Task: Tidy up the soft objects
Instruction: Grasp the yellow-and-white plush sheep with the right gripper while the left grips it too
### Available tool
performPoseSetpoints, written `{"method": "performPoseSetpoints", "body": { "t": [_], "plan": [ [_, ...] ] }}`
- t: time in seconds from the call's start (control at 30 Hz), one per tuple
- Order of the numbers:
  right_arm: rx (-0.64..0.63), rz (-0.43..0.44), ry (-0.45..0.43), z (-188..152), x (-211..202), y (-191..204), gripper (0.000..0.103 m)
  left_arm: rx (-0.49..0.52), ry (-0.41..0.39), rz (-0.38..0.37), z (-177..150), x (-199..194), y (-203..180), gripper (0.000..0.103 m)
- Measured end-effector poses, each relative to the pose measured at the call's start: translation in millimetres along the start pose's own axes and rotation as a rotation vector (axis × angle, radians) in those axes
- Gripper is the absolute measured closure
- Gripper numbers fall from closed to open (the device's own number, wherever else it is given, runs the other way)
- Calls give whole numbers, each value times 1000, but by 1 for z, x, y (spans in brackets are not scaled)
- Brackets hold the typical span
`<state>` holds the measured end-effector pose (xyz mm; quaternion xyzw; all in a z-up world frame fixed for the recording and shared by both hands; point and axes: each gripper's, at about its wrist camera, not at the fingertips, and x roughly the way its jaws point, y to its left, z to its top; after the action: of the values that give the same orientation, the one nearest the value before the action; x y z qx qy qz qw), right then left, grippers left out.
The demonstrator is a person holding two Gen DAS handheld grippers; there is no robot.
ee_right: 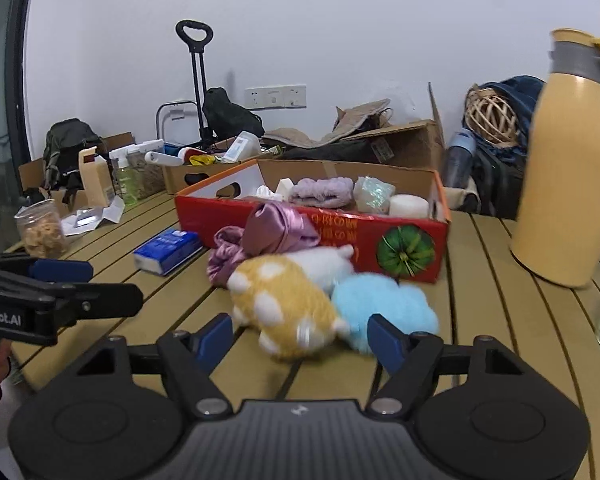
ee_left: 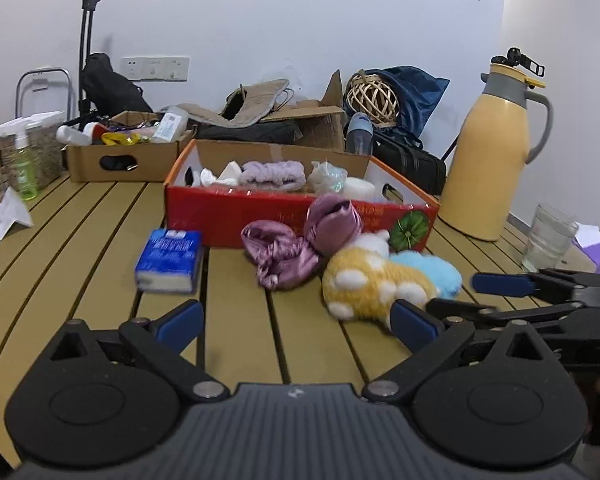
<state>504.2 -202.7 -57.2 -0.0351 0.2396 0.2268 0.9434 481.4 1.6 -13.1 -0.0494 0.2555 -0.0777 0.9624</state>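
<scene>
Nearest the right tool, whose jaws stand wide and hold nothing, the yellow spotted plush lies on the desk, touching the blue fluffy toy. Both appear light, compressible and non-fragile; grip across the plush body, where pile gives purchase. The left tool is likewise wide and empty. Beyond, the satin cloth looks slippery; pinch a gathered fold. Farthest, the red box holds soft items.
</scene>
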Motion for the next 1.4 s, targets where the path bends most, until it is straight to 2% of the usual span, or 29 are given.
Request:
{"method": "performPoseSetpoints", "body": {
  "t": [0.1,0.17,0.27,0.33,0.37,0.4,0.47,0.53,0.57,0.63,0.7,0.73,0.8,0.87,0.97,1.0,1.07,1.27,1.33,1.37,1.4],
  "plan": [
    [4,8,3,5,23,-3,35,-19,-2,4,3,17,6,3],
    [16,27,33,5,33,-1,43,-49,-3,26,1,24,15,5],
    [-11,182,43,-2,33,14,43,-175,4,56,-4,30,41,7],
    [-7,332,30,-3,31,22,45,-257,35,43,-7,36,57,8],
    [0,363,16,-2,29,24,47,-274,42,42,-7,38,60,11],
    [10,367,2,0,26,24,47,-275,40,40,-7,37,60,11],
    [50,307,-61,6,14,16,45,-257,23,7,-7,34,56,11],
    [103,251,-117,9,6,1,44,-238,23,-79,-9,33,50,11],
    [105,228,-115,11,9,-5,41,-229,36,-129,-10,35,46,11],
    [78,179,-55,12,27,-14,42,-197,46,-188,-12,36,33,11],
    [108,162,-18,11,47,-24,42,-111,45,-173,-15,41,13,11],
    [137,168,-5,11,54,-31,42,-55,48,-130,-17,45,3,12],
    [178,185,20,12,68,-40,42,-31,72,-75,-17,51,0,24],
    [178,220,45,14,74,-41,41,-84,81,-57,-14,52,14,24],
    [138,254,55,12,68,-29,37,-176,72,46,-14,49,42,27],
    [117,264,56,11,66,-26,37,-209,64,59,-13,46,49,28],
    [86,265,58,10,66,-16,35,-253,52,41,-11,44,59,28],
    [40,282,86,8,73,8,34,-289,37,-38,-6,44,65,28],
    [16,268,86,3,72,16,39,-312,71,-89,-5,51,67,36],
    [0,252,89,1,71,20,46,-314,83,-105,-5,53,67,52],
    [-10,241,81,1,68,22,46,-306,93,-115,-5,54,65,56]
  ]
}}
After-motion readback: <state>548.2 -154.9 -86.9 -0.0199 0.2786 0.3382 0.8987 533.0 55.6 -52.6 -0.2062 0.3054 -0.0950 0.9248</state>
